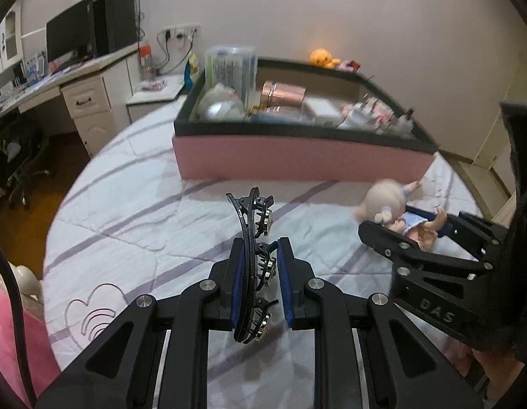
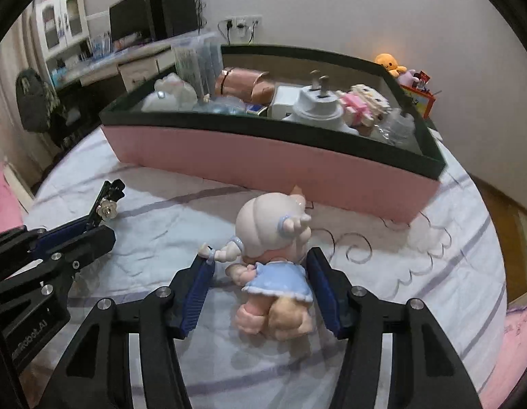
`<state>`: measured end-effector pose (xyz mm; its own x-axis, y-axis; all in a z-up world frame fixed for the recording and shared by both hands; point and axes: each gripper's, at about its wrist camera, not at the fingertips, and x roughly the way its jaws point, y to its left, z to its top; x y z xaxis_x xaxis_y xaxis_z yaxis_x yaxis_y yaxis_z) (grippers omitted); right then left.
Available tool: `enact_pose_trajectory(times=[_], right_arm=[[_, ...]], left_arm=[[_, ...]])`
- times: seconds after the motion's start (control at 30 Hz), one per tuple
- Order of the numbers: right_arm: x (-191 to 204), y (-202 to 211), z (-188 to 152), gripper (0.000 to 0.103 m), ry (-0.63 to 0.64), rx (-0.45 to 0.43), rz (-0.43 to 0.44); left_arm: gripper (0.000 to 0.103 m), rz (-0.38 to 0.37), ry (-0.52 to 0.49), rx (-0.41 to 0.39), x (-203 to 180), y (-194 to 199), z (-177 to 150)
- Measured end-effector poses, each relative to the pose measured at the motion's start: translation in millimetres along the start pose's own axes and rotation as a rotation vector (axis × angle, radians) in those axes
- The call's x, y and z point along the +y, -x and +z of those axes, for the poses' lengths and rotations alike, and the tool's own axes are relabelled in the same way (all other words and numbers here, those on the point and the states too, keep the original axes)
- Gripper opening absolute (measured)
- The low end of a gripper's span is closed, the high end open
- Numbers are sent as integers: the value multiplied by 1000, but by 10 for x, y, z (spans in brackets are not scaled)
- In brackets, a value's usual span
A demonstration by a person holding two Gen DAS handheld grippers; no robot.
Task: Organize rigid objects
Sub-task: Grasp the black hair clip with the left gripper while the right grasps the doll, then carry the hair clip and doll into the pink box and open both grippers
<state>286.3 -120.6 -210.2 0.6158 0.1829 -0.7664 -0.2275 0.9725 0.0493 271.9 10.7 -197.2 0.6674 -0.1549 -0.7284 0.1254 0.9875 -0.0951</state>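
Black hair clip: clamped in left gripper
Doll: between right gripper fingers, contact unclear
Pink box: on bed

Dim, warm indoor light, heavy fisheye bending with dark corners, and motion blur across the box.

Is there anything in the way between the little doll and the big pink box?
Nothing visible lies on the bedspread between the doll and the pink box. Only the box's front wall stands there, so the right tool would probably have to lift the doll over its dark rim.
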Motion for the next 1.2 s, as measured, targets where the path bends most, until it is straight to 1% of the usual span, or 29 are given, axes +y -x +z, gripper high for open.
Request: enact_pose_trajectory(times=[0.13, 0.23, 0.3, 0.37, 0.5, 0.7, 0.8, 0.87, 1.0, 1.07, 1.2], right_arm=[[-67, 368, -92, 54, -54, -92, 64], [-47, 598, -135, 54, -46, -158, 46], [-28, 755, -193, 54, -56, -196, 62], [-27, 890, -224, 54, -65, -223, 60], [23, 1314, -247, 54, -65, -332, 70], [191, 2042, -352, 54, -24, -487, 57], [272, 2335, -406, 54, -5, -545, 49], [344, 2498, -430, 54, 15, -577, 41], [439, 2721, -476, 54, 28, -631, 9], [479, 2815, -480, 54, 35, -654, -14], [524, 2942, -494, 54, 43, -694, -31]], left_arm=[[19, -12, -10, -52, -81, 234, 12], [19, -30, -5, -97, -134, 431, 13], [19, -23, -14, -136, -199, 596, 14], [19, -42, -20, -168, -253, 764, 16], [19, -51, -52, -246, -383, 1164, 26], [19, -49, -87, -375, -523, 1802, -53], [19, -65, -114, -431, -602, 2093, -95], [19, -51, -124, -473, -634, 2257, -122], [19, -46, -151, -534, -699, 2528, -154], [19, -51, -154, -555, -716, 2612, -158], [19, -54, -153, -584, -734, 2720, -135]])
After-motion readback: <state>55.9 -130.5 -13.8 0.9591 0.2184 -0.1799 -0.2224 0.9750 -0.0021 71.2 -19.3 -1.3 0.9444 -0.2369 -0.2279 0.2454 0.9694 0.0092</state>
